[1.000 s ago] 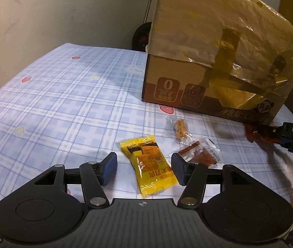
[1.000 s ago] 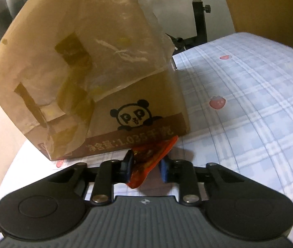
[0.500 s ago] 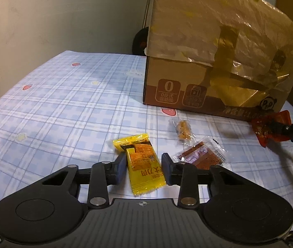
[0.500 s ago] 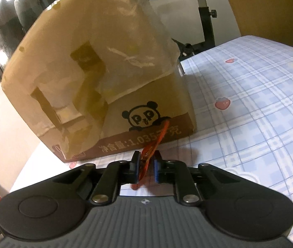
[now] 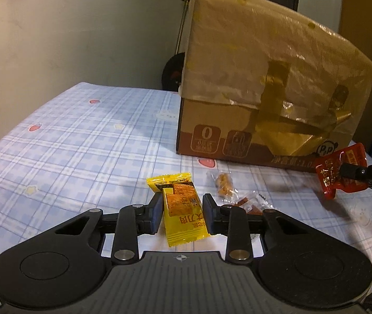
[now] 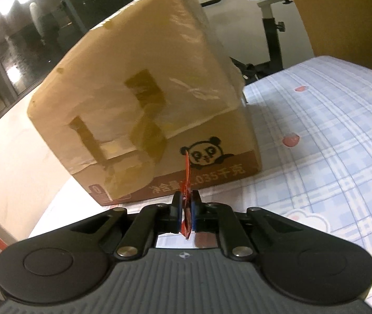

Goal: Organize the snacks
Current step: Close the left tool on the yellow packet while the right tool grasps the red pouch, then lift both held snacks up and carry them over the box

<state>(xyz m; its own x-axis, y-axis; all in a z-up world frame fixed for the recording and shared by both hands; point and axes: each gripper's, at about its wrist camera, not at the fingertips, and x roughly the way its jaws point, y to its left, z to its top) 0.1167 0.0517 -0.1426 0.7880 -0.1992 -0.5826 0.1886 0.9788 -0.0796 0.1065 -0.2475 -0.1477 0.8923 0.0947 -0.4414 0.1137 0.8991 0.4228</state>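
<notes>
On the near part of the tabletop [image 5: 86, 151], which is covered by a blue plaid cloth with small strawberry marks, a yellow snack packet [image 5: 183, 209] is seen between the fingers of the left hand-held gripper [image 5: 181, 216]. The jaws are drawn narrow about the packet, with both pads against or just beside its edges; whether it is firmly gripped cannot be told. Just to the right of that packet, a small clear-wrapped snack [image 5: 224, 184] and a brown snack in clear wrap [image 5: 251, 204] are lying on the cloth, the brown one partly hidden behind the right finger.

Farther back and to the right, a cardboard box [image 5: 238, 141] printed with a panda is standing on the tabletop, its upper part wrapped in translucent plastic and crossed with dark yellow tape.

At the right edge of the left wrist view, a red snack packet [image 5: 339, 172] is held clear of the cloth by the right hand-held gripper [image 5: 343, 171]. From the right wrist view the same red packet [image 6: 186, 180] is seen edge-on, pinched between the closed fingers of that gripper [image 6: 186, 210], in front of the box [image 6: 144, 120].
</notes>
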